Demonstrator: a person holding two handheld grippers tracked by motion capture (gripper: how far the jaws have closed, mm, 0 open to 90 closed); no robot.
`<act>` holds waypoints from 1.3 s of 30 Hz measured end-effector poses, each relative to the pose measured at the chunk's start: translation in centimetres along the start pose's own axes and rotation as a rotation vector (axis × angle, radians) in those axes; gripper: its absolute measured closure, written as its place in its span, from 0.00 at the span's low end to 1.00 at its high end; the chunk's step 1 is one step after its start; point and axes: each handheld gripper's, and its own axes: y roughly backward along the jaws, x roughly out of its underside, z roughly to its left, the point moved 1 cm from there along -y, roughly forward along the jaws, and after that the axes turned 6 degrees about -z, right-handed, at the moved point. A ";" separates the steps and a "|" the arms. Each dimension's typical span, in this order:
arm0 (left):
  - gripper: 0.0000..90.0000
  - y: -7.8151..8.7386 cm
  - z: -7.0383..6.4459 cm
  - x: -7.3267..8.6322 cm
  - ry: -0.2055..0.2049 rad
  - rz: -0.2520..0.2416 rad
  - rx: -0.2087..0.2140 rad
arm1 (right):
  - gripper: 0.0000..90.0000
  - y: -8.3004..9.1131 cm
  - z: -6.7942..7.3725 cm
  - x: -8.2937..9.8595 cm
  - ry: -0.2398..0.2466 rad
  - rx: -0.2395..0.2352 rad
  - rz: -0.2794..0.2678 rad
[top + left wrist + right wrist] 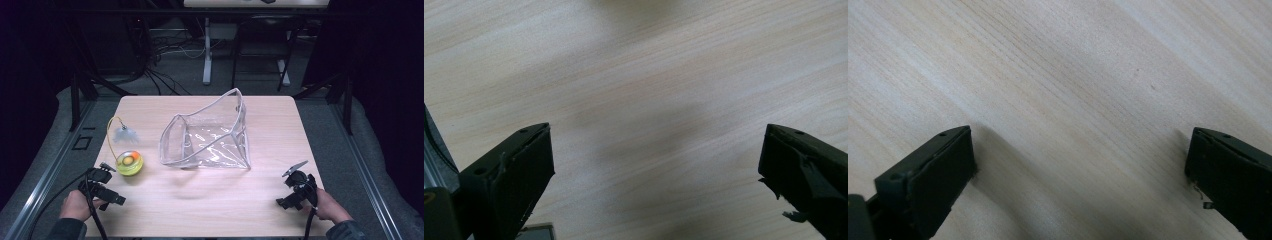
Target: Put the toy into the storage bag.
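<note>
A clear plastic pouch (210, 135) stands open in the middle of the light wood table (150, 210). Left of it lies a small yellow-green round toy (129, 162) with an orange centre, and a yellow cord arcs from it to a pale fuzzy tuft (125, 133). My left gripper (102, 186) rests near the table's front left, just below the toy. In the left gripper view it (656, 170) is open, with bare wood between the jaws. At the front right my right gripper (295, 192) points down at the table. It (1080, 170) is open too, over bare wood.
The table's front edge runs just behind both hands. Grey floor, black frame posts (75, 95) and cables surround the table; a white table leg (207, 50) stands beyond the far edge.
</note>
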 end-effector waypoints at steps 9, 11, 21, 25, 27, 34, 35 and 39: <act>0.02 0.3 0.0 -0.4 -0.006 0.020 -0.041 | 0.00 0.0 0.0 0.0 0.002 0.000 0.005; 0.01 0.6 0.0 -0.6 -0.008 -0.002 -0.028 | 0.00 0.0 0.0 0.0 0.003 0.000 0.007; 0.00 2.2 0.4 -1.8 0.002 -0.041 -0.011 | 0.00 0.1 0.1 0.0 0.019 0.000 0.012; 0.00 3.4 0.6 -3.0 -0.002 -0.092 0.004 | 0.00 0.0 0.1 -0.1 0.020 -0.012 0.009; 0.00 3.6 0.7 -3.2 -0.007 -0.097 0.005 | 0.00 0.0 0.1 -0.1 0.023 -0.011 0.013; 0.00 5.0 1.3 -5.6 -0.028 -0.153 0.002 | 0.00 0.1 0.1 -0.1 0.023 0.005 0.016; 0.00 5.0 1.3 -5.6 -0.028 -0.153 0.002 | 0.00 0.1 0.1 -0.1 0.023 0.005 0.016; 0.00 5.4 2.1 -6.5 -0.024 -0.187 -0.018 | 0.00 0.0 0.1 0.0 0.015 -0.008 0.005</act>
